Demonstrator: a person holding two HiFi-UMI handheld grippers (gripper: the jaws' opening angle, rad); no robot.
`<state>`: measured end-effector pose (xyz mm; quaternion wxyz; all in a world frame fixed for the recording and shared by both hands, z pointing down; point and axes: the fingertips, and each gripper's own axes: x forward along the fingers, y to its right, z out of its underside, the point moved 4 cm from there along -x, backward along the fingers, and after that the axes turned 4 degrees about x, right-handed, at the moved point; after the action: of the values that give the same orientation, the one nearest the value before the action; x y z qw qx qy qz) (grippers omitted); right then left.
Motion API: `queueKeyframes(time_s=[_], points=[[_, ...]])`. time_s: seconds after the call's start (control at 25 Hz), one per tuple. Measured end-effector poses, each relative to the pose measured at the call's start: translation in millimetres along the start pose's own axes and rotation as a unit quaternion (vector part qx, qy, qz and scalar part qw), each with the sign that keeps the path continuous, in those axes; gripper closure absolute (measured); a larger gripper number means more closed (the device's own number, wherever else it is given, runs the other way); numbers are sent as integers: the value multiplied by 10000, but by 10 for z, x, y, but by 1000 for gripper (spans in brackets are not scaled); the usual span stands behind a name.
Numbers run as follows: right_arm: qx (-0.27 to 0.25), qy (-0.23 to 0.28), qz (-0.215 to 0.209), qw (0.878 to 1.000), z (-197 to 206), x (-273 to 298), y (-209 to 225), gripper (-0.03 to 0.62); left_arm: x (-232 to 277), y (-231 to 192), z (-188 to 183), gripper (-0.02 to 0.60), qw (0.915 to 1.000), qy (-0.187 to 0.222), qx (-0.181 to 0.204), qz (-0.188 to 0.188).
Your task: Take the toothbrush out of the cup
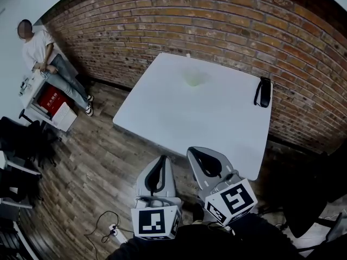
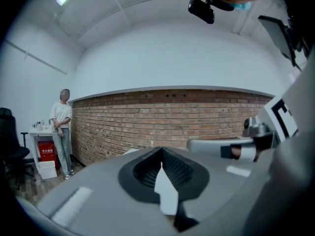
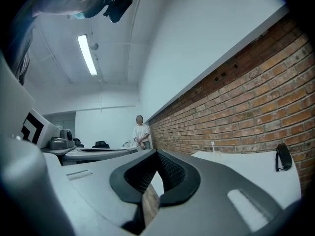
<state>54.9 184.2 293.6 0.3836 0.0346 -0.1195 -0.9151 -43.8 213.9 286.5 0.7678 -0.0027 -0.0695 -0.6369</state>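
A pale green cup (image 1: 195,79) stands towards the far side of the white table (image 1: 162,118). A thin white toothbrush (image 3: 212,149) sticks up from it and shows only faintly in the head view. Both grippers hover side by side off the table's near edge, well short of the cup. My left gripper (image 1: 163,157) is shut with nothing held, its jaws (image 2: 160,149) meeting at the tip. My right gripper (image 1: 194,150) is also shut and empty, its tip (image 3: 156,153) pointing level along the table.
A black object (image 1: 263,92) lies at the table's right edge, near the brick wall (image 1: 217,20). A person (image 1: 40,53) stands by a small stand at the far left. Dark chairs (image 1: 21,140) and a cable on the wooden floor (image 1: 103,221) are to my left.
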Motion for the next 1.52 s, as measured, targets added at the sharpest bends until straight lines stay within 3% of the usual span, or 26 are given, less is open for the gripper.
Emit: queueKeyframes(time_s=[0.28, 0.68, 1.16, 1.52], points=[[-2, -100, 174, 9998, 45, 446, 95, 594, 387, -338, 53, 574, 9999, -30, -84, 139], [-1, -161, 807, 9966, -25, 1139, 367, 594, 1174, -759, 53, 574, 9960, -168, -282, 837], [-183, 17, 1775, 9840, -289, 1679, 629, 594, 1920, -1045, -99, 574, 9814, 149, -343, 1884], [-414, 200, 2129, 9760, -543, 1851, 743, 594, 2242, -1134, -293, 574, 9739, 404, -373, 2204]])
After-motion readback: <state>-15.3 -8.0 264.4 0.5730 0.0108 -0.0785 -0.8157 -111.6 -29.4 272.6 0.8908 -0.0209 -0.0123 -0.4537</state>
